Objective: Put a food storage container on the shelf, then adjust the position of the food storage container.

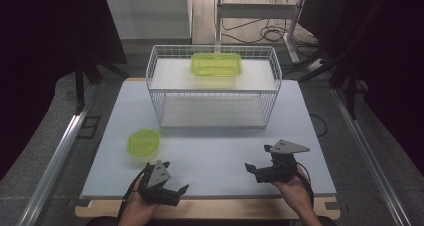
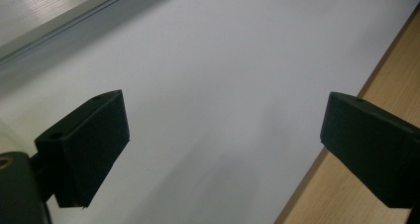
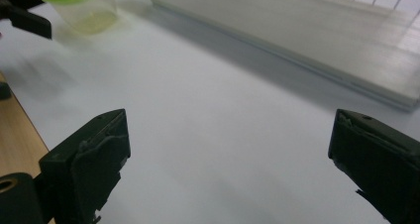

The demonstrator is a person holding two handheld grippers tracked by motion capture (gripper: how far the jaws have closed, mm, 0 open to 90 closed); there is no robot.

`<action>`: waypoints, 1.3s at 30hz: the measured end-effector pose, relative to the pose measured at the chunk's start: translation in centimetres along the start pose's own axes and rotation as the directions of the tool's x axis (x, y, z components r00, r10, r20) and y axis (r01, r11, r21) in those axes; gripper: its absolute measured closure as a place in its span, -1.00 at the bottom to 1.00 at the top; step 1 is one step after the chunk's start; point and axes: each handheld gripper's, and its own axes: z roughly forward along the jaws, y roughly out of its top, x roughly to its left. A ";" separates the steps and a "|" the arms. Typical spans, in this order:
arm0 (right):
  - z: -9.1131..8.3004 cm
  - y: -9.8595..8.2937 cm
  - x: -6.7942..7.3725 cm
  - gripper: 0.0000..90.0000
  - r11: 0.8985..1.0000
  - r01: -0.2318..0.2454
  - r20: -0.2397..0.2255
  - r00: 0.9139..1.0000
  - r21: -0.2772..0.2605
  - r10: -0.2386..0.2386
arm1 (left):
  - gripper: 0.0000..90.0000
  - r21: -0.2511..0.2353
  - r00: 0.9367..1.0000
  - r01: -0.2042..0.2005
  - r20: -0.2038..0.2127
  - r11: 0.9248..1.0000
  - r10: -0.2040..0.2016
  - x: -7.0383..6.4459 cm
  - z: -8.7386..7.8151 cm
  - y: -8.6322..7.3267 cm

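Note:
A round clear tub with a green lid (image 1: 143, 143) (image 3: 84, 8) stands on the white table (image 1: 210, 156), front left. A rectangular green-lidded box (image 1: 216, 64) rests on the top shelf of a white wire rack (image 1: 159, 61). My left gripper (image 1: 176, 176) (image 2: 223, 130) is held at the table's front edge, just right of the round tub, open with nothing between its jaws. My right gripper (image 1: 257, 157) (image 3: 225, 149) hovers at the front right, also open and empty, and faces left toward the tub.
The rack's lower shelf (image 3: 322, 35) is bare and opens toward me. A wooden strip (image 2: 356, 184) runs along the table's front edge. Metal rails (image 1: 60, 151) flank the table, and cables lie on the floor behind.

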 end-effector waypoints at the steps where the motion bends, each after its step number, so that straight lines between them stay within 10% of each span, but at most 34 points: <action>1: 0.0 -0.3 0.0 -0.94 1.000 0.001 0.003 1.000 0.010 -0.001 | -0.89 0.006 1.000 -0.007 -0.004 1.000 0.007 0.0 0.0 0.0; 24: 0.9 -2.8 -0.8 -0.93 0.995 -0.025 0.011 1.000 0.099 0.024 | -0.85 0.001 0.998 0.066 0.008 0.998 -0.066 1.2 -1.3 1.1; 30: 1.1 -2.8 -0.5 -0.93 0.994 -0.012 0.007 1.000 0.104 0.011 | -0.03 -0.026 0.989 0.123 0.083 0.992 -0.120 3.3 -1.9 1.6; 39: 1.2 -2.7 -0.2 -0.93 0.994 -0.014 0.004 1.000 0.106 0.014 | 0.91 -0.011 0.996 0.092 0.021 0.996 -0.092 5.5 -2.8 3.1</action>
